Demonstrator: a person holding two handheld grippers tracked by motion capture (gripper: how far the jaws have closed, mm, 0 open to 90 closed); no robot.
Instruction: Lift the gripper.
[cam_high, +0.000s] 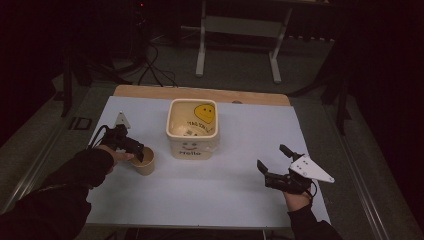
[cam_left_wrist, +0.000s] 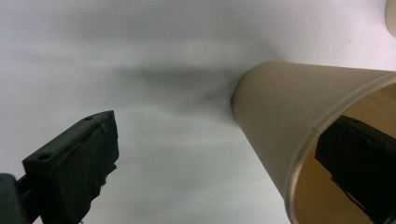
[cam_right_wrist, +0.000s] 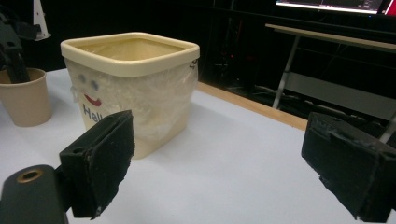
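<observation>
A brown paper cup (cam_high: 145, 161) stands upright on the white table (cam_high: 225, 200), left of a cream square tub (cam_high: 192, 145) with a smiley face and "Hello" on its side. My left gripper (cam_high: 136, 150) reaches into the cup from the left. In the left gripper view the cup (cam_left_wrist: 280, 112) has one jaw inside it and the other outside over the table, so the left gripper (cam_left_wrist: 219, 140) straddles the wall, open and not pressing on it. My right gripper (cam_high: 271, 156) hovers open at the front right, holding nothing. From there the right gripper (cam_right_wrist: 219, 140) faces the tub (cam_right_wrist: 135, 93) and the cup (cam_right_wrist: 25, 100).
A wooden strip (cam_high: 200, 93) runs along the table's far edge. Behind it on the dark floor stand a metal frame stand (cam_high: 240, 30) and cables (cam_high: 155, 70). The tub has clear plastic inside.
</observation>
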